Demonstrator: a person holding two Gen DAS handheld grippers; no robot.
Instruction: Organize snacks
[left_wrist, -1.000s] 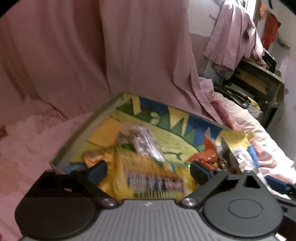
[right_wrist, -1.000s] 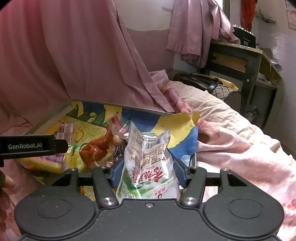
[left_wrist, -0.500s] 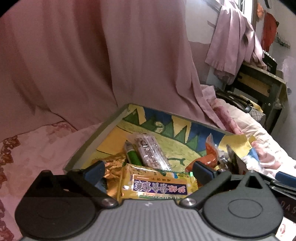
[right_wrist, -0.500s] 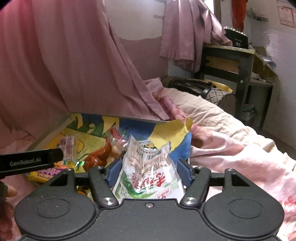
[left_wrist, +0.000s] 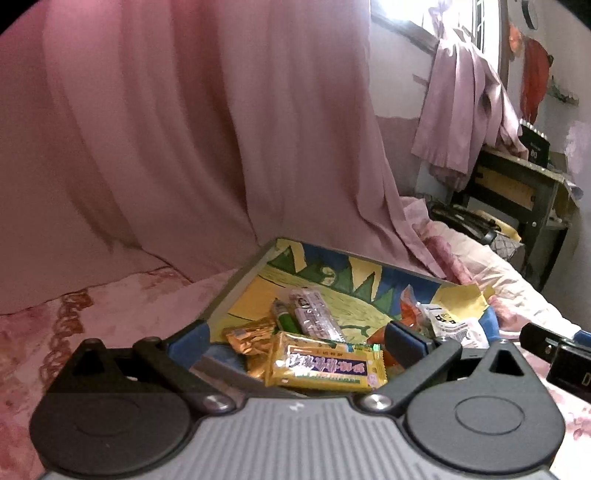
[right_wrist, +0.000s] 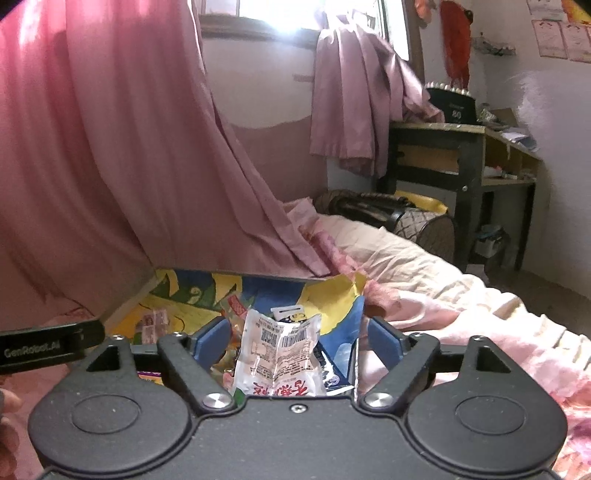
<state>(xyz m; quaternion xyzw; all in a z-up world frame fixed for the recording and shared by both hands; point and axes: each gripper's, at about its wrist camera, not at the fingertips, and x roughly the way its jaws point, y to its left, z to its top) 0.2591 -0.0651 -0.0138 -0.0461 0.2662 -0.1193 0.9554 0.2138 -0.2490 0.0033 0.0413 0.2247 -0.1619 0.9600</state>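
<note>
A shallow box (left_wrist: 236, 286) with a colourful printed lining lies on the bed and holds several snacks. My left gripper (left_wrist: 295, 334) is open above its near edge, over a yellow snack bar (left_wrist: 325, 363), a gold foil pack (left_wrist: 249, 336), a green tube (left_wrist: 284, 317) and a clear wrapped bar (left_wrist: 314, 314). My right gripper (right_wrist: 295, 338) is open, its fingers either side of a white snack pouch (right_wrist: 279, 350) that stands in the box (right_wrist: 129, 299) without touching the fingers. An orange-red pack (left_wrist: 410, 308) lies at the box's right side.
A pink curtain (left_wrist: 184, 129) hangs right behind the box. Pink bedding (right_wrist: 461, 295) spreads to the right. A dark desk (right_wrist: 461, 155) and a basket (right_wrist: 421, 221) stand at the far right. The left gripper's body (right_wrist: 48, 347) shows at the right wrist view's left edge.
Both grippers have pulled back and tilted up, so the box and snacks sit lower in both views. The yellow bar lies still in the box. The pouch stays between the right fingers.
</note>
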